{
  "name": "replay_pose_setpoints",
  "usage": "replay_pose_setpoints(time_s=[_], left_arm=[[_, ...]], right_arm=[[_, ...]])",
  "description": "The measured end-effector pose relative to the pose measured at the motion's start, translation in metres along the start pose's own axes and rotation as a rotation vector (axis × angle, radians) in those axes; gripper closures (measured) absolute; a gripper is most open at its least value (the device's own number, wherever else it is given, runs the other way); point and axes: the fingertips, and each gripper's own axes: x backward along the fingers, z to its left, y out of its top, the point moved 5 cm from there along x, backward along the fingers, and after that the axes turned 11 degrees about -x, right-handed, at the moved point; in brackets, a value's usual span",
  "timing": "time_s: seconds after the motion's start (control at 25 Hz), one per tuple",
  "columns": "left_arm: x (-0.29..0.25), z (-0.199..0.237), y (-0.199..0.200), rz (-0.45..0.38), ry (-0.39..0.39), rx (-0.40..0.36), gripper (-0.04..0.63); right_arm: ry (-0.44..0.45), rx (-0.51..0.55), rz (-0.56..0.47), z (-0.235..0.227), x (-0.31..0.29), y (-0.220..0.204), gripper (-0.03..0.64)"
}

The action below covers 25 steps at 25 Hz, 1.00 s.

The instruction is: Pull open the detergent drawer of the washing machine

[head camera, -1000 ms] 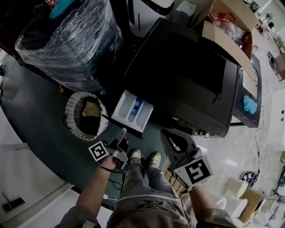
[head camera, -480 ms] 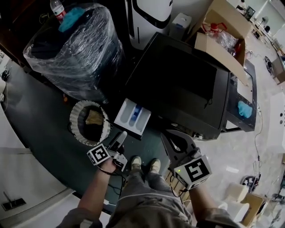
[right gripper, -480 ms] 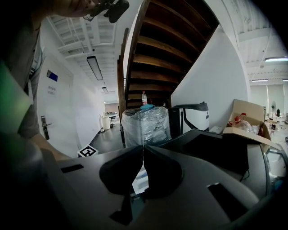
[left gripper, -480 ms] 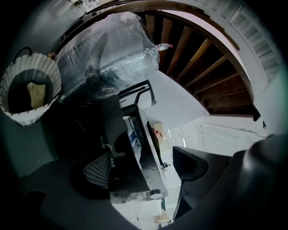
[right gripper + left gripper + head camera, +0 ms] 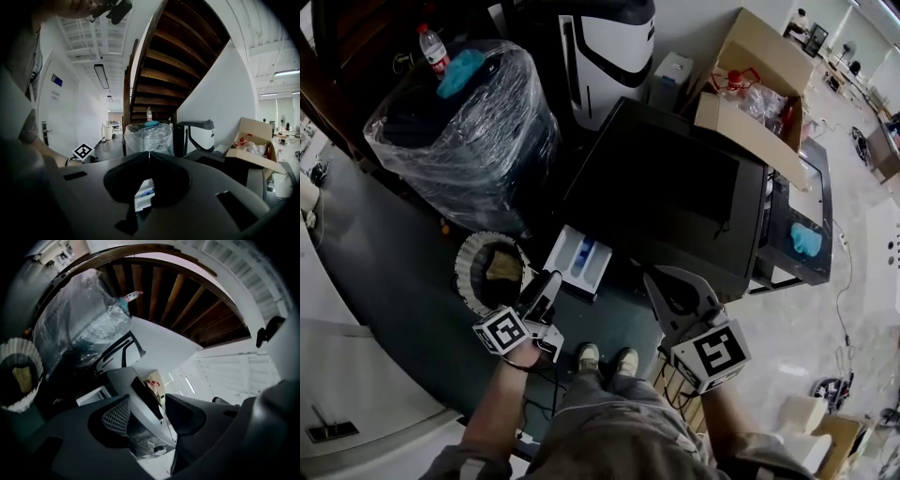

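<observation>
Left gripper (image 5: 546, 285): jaws part-way apart and closing, nothing between them; just short of the detergent drawer (image 5: 579, 261), not touching. Right gripper (image 5: 661, 285): jaws together, empty. Drawer: white with a blue compartment, pulled out of the dark washing machine (image 5: 675, 187) front.

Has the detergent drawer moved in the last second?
No. The drawer still juts equally far from the washer front, its compartments exposed.
</observation>
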Motion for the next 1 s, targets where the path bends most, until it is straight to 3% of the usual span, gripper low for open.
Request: replay_pose_setpoints(time_s=[0.16,0.32,0.48,0.76,1.0], left_arm=[[-0.002,-0.035,0.032,-0.002,0.024,-0.183,0.414],[-0.003,-0.078,0.064,-0.039,0.043,-0.427,0.470],[-0.003,-0.117,0.090,-0.084,0.017,-0.565,0.525],[0.004,-0.176,0.116,-0.118,0.017,-0.911,0.559],[0.008,-0.210,0.125,-0.143,-0.026,-1.029,0.575]], right_arm=[[-0.006,0.013,-0.034,0.001,0.012,0.020,0.584],[-0.011,0.040,-0.081,0.004,0.025,0.039,0.584],[-0.021,0.077,-0.121,0.009,0.038,0.057,0.584],[-0.034,0.079,-0.261,0.023,0.064,0.095,0.584],[-0.065,0.093,-0.304,0.024,0.084,0.105,0.584]])
